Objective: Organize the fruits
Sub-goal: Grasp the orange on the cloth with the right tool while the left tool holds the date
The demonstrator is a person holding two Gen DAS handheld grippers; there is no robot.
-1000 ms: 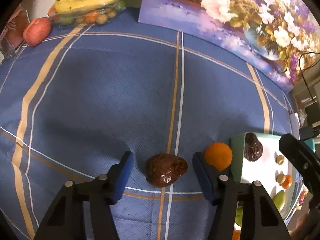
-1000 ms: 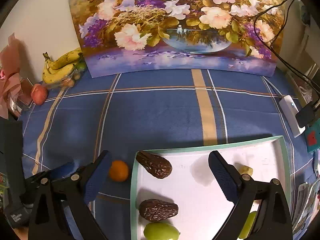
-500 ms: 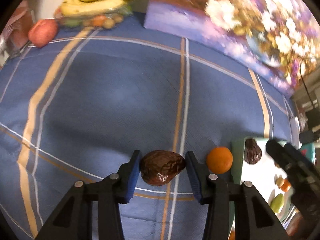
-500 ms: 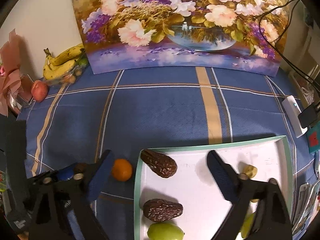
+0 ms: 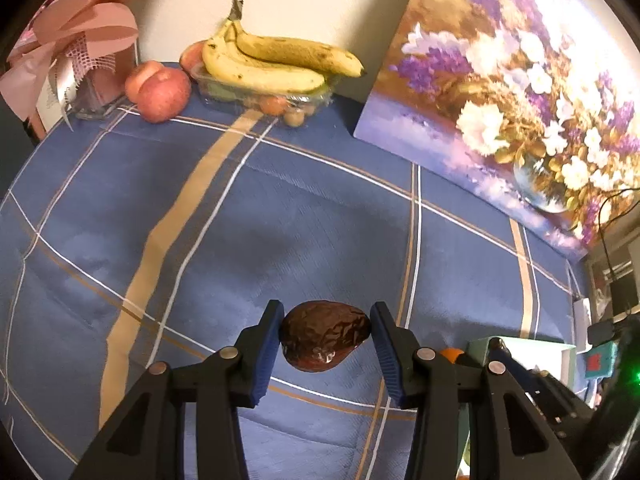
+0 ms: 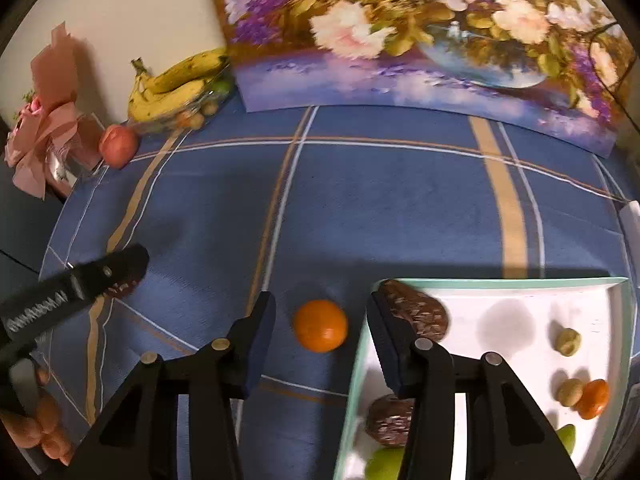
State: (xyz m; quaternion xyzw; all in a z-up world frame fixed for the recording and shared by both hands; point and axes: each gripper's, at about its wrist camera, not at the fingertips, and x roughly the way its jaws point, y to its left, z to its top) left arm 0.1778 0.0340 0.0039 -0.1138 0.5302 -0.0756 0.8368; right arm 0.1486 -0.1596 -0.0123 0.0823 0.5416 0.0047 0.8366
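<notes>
Lifted clear of the blue cloth (image 5: 280, 208) since a second ago, the dark wrinkled fruit (image 5: 324, 335) now hangs clamped between the pads of the left tongs (image 5: 325, 350). The right tongs (image 6: 322, 338), whose jaws have just been closing, now straddle the orange (image 6: 320, 325) beside the tray (image 6: 500, 283), pads not yet touching it. Likely both fruits go to the tray next. Faint white lettering shows on the left tongs in the right view, too blurred to read.

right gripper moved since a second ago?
Yes. The right gripper has shifted left off the tray; its closing jaws now straddle the orange without touching.
</notes>
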